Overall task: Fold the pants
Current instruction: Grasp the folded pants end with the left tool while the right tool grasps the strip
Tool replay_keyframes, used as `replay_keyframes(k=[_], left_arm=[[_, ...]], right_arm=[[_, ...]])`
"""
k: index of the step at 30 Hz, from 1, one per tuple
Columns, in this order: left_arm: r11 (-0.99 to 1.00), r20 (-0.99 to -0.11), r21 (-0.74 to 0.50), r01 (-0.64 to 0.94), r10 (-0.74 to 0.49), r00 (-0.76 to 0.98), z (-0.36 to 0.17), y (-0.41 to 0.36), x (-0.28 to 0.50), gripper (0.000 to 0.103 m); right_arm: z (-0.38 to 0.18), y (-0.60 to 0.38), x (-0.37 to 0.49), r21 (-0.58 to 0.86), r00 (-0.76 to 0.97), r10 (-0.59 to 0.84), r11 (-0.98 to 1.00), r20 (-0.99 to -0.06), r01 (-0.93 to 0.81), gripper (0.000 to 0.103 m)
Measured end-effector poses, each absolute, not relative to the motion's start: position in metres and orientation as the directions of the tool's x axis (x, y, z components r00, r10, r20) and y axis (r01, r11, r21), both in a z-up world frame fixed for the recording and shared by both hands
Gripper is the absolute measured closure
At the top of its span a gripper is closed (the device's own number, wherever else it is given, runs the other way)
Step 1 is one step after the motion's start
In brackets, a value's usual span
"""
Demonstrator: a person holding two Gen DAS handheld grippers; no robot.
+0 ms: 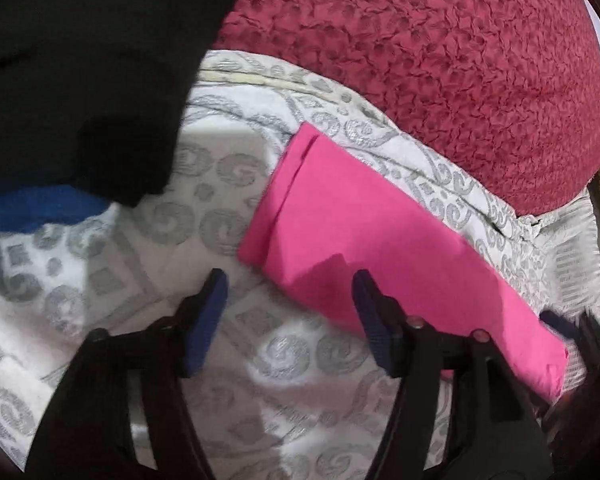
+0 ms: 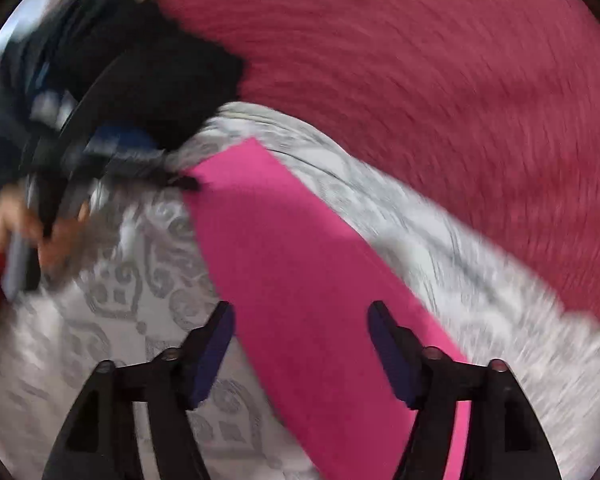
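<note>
Patterned sheet (image 1: 112, 280) open; black clothes (image 1: 80, 80) crowd left.

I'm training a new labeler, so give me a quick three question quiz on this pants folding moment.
1. True or false: the left gripper has its jaws shut on the pink pants.
2. What do the pink pants lie on? A) a wooden floor B) a white cover with grey swirls C) a glass table
3. Fill in: beyond the pants lies a dark ___ textured blanket.

Key: 1 false, both grippers' jaws stand open, right gripper too; 2 B; 3 red.
</note>
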State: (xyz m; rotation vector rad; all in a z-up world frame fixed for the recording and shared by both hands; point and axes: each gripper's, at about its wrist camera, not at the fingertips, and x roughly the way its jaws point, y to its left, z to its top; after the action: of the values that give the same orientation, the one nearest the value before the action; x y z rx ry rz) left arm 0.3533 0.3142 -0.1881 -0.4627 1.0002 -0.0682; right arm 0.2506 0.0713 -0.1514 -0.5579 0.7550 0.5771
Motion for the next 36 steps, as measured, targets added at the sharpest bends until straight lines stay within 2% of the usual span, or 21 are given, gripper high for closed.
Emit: replay_keyframes(k=[3,4,5,7,10,12,15,16,17,18,19,24,28,33,35,36], left_arm=[[0.903,-0.786,-0.400,-0.154,-0.252,0.564,-0.190,0.313,0.358,0.037],[0.902,-0.782,-0.404,-0.152,-0.254,0.569,-0.191,0.312,0.361,0.041],[0.903,-0.781,-0.402,-0.152,-0.252,0.572,-0.192,0.311,0.364,0.054],[0.913,-0.789,-0.377,-0.157,-0.227,0.570,-0.192,0.310,0.375,0.071],[0.887,-0.767,-0.437,-0.152,-0.279,0.578,-0.195,0.318,0.377,0.091],[0.857,-0.751,-0.490,-0.162,-0.320,0.578,-0.199,0.326,0.381,0.091],[0.849,-0.742,-0.506,-0.153,-0.338,0.580,-0.200,0.325,0.388,0.093],[0.851,-0.742,-0.504,-0.148,-0.340,0.578,-0.199,0.324,0.390,0.093],[0.854,-0.742,-0.500,-0.144,-0.337,0.580,-0.199,0.321,0.392,0.094],[0.857,-0.740,-0.496,-0.139,-0.334,0.584,-0.198,0.320,0.392,0.094],[0.856,-0.733,-0.500,-0.135,-0.335,0.591,-0.196,0.319,0.390,0.095],[0.796,-0.636,-0.595,-0.111,-0.382,0.670,-0.165,0.335,0.371,0.095],[0.790,-0.576,-0.610,-0.060,-0.389,0.719,-0.128,0.337,0.346,0.095],[0.834,-0.639,-0.542,-0.105,-0.328,0.695,-0.113,0.341,0.284,0.095],[0.835,-0.657,-0.534,-0.132,-0.313,0.685,-0.122,0.353,0.241,0.095],[0.821,-0.652,-0.552,-0.143,-0.319,0.688,-0.131,0.359,0.224,0.095]], right_arm=[[-0.181,0.098,0.224,-0.429,0.665,0.210,0.619,-0.716,-0.657,0.031],[-0.191,0.101,0.223,-0.446,0.665,0.186,0.609,-0.723,-0.656,0.031],[-0.199,0.103,0.226,-0.448,0.657,0.163,0.609,-0.736,-0.654,0.031],[-0.211,0.102,0.240,-0.430,0.639,0.145,0.626,-0.755,-0.650,0.032],[-0.214,0.098,0.255,-0.367,0.620,0.188,0.662,-0.762,-0.653,0.032],[-0.215,0.100,0.262,-0.376,0.630,0.171,0.675,-0.758,-0.635,0.032],[-0.223,0.105,0.272,-0.419,0.661,0.129,0.680,-0.739,-0.602,0.032],[-0.222,0.106,0.276,-0.416,0.666,0.132,0.688,-0.734,-0.595,0.035],[-0.221,0.107,0.281,-0.396,0.660,0.143,0.700,-0.737,-0.594,0.046],[-0.220,0.108,0.286,-0.348,0.629,0.167,0.712,-0.759,-0.609,0.089],[-0.218,0.110,0.293,-0.302,0.599,0.180,0.731,-0.780,-0.612,0.096],[-0.184,0.096,0.293,-0.164,0.549,0.267,0.773,-0.792,-0.613,0.096],[-0.155,0.091,0.271,-0.104,0.490,0.353,0.720,-0.797,-0.687,0.096],[-0.150,0.104,0.218,-0.105,0.410,0.387,0.609,-0.826,-0.786,0.096],[-0.154,0.110,0.193,-0.078,0.366,0.409,0.571,-0.836,-0.817,0.092],[-0.159,0.113,0.183,-0.063,0.339,0.415,0.550,-0.844,-0.833,0.087]])
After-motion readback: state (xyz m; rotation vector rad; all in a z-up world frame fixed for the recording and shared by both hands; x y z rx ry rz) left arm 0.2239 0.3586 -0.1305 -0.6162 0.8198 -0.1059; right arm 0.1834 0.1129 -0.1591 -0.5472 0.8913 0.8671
